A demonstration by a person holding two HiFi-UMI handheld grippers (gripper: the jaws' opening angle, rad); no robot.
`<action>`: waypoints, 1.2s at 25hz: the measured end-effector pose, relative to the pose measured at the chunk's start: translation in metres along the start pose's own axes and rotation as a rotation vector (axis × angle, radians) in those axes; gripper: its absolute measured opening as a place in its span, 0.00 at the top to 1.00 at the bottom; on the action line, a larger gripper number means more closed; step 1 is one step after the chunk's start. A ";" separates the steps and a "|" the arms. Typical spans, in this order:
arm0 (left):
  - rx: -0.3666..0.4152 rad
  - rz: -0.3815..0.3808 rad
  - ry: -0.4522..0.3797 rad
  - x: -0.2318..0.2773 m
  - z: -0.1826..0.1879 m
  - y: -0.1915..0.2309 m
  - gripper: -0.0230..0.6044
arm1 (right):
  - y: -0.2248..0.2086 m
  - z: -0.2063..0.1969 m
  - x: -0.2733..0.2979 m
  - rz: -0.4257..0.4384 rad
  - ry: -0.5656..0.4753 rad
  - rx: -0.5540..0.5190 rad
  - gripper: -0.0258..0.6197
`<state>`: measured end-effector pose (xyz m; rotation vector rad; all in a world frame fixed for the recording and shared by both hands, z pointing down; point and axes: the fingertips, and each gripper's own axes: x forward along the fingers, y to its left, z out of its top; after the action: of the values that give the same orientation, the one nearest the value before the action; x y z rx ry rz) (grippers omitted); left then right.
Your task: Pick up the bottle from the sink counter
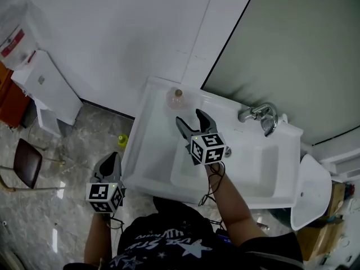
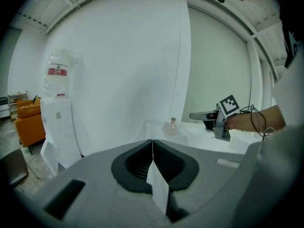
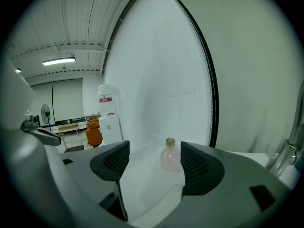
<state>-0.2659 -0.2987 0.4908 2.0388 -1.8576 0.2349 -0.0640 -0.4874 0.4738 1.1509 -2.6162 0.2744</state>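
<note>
A small round clear bottle (image 1: 176,98) with a tan cap stands upright at the far left corner of the white sink counter (image 1: 152,145). My right gripper (image 1: 194,120) is open above the counter, its jaws pointing at the bottle and a short way from it. In the right gripper view the bottle (image 3: 169,156) stands ahead between the spread jaws, untouched. My left gripper (image 1: 111,163) hangs off the counter's left side over the floor, shut and empty. The left gripper view shows its jaws pressed together (image 2: 152,148) and the bottle (image 2: 172,126) far off.
A chrome faucet (image 1: 260,116) stands at the counter's back right, beside the basin (image 1: 253,162). A white water dispenser (image 1: 48,86) stands left by the wall, a dark chair (image 1: 25,162) and a yellow object (image 1: 121,140) are on the floor. A toilet (image 1: 312,190) is at right.
</note>
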 end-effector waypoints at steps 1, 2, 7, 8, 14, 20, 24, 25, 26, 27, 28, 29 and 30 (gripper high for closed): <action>-0.002 0.009 0.003 0.006 0.002 0.001 0.93 | -0.006 0.001 0.011 0.008 0.006 -0.005 0.46; -0.004 0.018 0.006 0.012 0.004 0.003 0.93 | -0.011 0.002 0.021 0.015 0.014 -0.009 0.46; -0.020 0.057 0.039 0.033 0.007 0.012 0.93 | -0.027 -0.002 0.067 0.037 0.056 -0.019 0.48; -0.024 0.065 0.039 0.037 0.009 0.014 0.93 | -0.030 -0.005 0.075 0.043 0.064 -0.019 0.49; -0.029 0.096 0.047 0.061 0.013 0.023 0.93 | -0.040 -0.018 0.115 0.055 0.100 -0.033 0.52; -0.050 0.104 0.089 0.072 0.004 0.022 0.93 | -0.046 -0.029 0.135 0.068 0.117 -0.045 0.55; -0.048 0.117 0.092 0.075 0.002 0.024 0.93 | -0.048 -0.031 0.144 0.068 0.116 -0.076 0.59; -0.050 0.119 0.092 0.075 0.002 0.025 0.93 | -0.048 -0.031 0.146 0.066 0.117 -0.085 0.60; -0.050 0.121 0.092 0.075 0.002 0.025 0.93 | -0.048 -0.032 0.148 0.064 0.117 -0.095 0.61; -0.047 0.125 0.094 0.074 0.000 0.027 0.93 | -0.048 -0.032 0.149 0.062 0.115 -0.107 0.63; -0.046 0.128 0.097 0.074 -0.002 0.028 0.93 | -0.048 -0.031 0.150 0.060 0.111 -0.121 0.67; -0.049 0.131 0.100 0.073 -0.003 0.029 0.93 | -0.047 -0.031 0.151 0.058 0.104 -0.137 0.69; -0.054 0.135 0.103 0.072 -0.005 0.029 0.93 | -0.046 -0.031 0.151 0.056 0.098 -0.152 0.72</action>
<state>-0.2857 -0.3652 0.5265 1.8320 -1.9184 0.3161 -0.1226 -0.6138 0.5537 0.9907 -2.5370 0.1362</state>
